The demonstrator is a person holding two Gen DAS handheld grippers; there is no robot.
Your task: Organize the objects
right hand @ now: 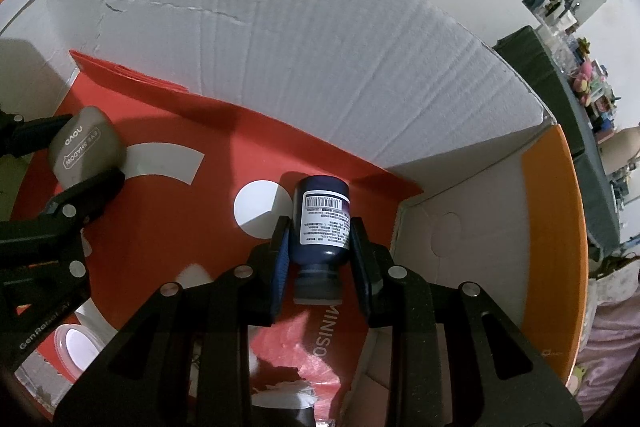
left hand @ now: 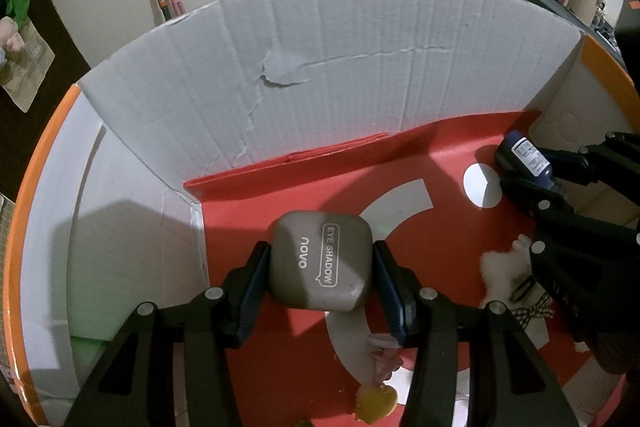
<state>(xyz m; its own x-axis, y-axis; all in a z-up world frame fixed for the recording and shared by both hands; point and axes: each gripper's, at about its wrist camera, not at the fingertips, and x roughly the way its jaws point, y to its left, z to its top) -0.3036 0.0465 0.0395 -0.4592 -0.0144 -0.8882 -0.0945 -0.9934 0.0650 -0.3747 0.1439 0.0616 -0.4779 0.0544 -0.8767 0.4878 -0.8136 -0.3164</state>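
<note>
1. The left gripper [left hand: 320, 267] pinches a taupe eye shadow case [left hand: 320, 259] between its pads, at the centre of the left wrist view, held over the red floor of the cardboard box [left hand: 340, 67].
2. The right gripper [right hand: 320, 255] is clamped on a dark blue bottle [right hand: 320, 223], cap toward the camera and white barcode label up, at the centre of the right wrist view, beside a white dot printed on the floor.
3. Already lying in the box: a white plush toy [left hand: 500, 275] at the right of the left view, a small yellow toy [left hand: 376, 403] at its bottom edge, and a round pink-rimmed container [right hand: 76, 347] at the lower left of the right view.
4. Judged from this, the sorting is part done: several items sit inside, and both held items have yet to be released. Whether either touches the floor cannot be told.
</note>
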